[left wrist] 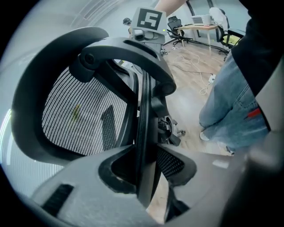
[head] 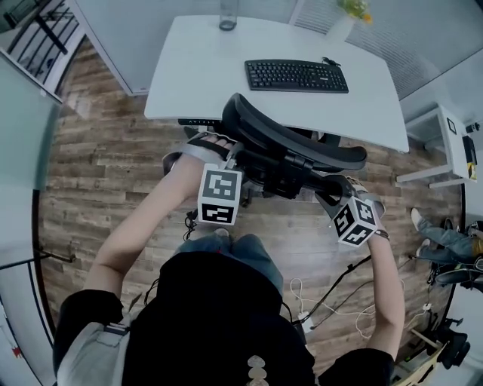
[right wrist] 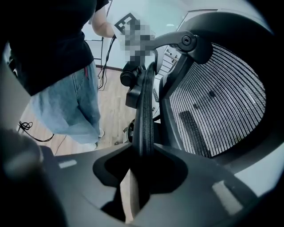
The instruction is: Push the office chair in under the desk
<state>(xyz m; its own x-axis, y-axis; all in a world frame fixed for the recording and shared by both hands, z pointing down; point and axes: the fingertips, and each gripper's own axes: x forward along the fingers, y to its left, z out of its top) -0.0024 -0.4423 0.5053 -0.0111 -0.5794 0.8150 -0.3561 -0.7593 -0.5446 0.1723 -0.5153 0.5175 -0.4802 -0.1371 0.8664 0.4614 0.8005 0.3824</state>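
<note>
The black mesh-backed office chair (head: 302,147) stands at the front edge of the white desk (head: 196,68), with its backrest towards me. My left gripper (head: 224,151) is shut on the left side of the backrest's frame. My right gripper (head: 332,192) is shut on the right side. In the left gripper view the thin black edge of the backrest (left wrist: 144,133) runs straight between the jaws of the left gripper (left wrist: 144,170), and the mesh (left wrist: 84,115) lies to the left. The right gripper view shows the same edge (right wrist: 144,111) clamped in the right gripper (right wrist: 143,155), mesh (right wrist: 217,102) on the right.
On the desk lie a black keyboard (head: 296,75), a glass (head: 228,16) and a plant pot (head: 347,19). Cables (head: 339,301) trail over the wooden floor at my right. Another person's legs (head: 445,241) and a white side table (head: 445,143) are at the right.
</note>
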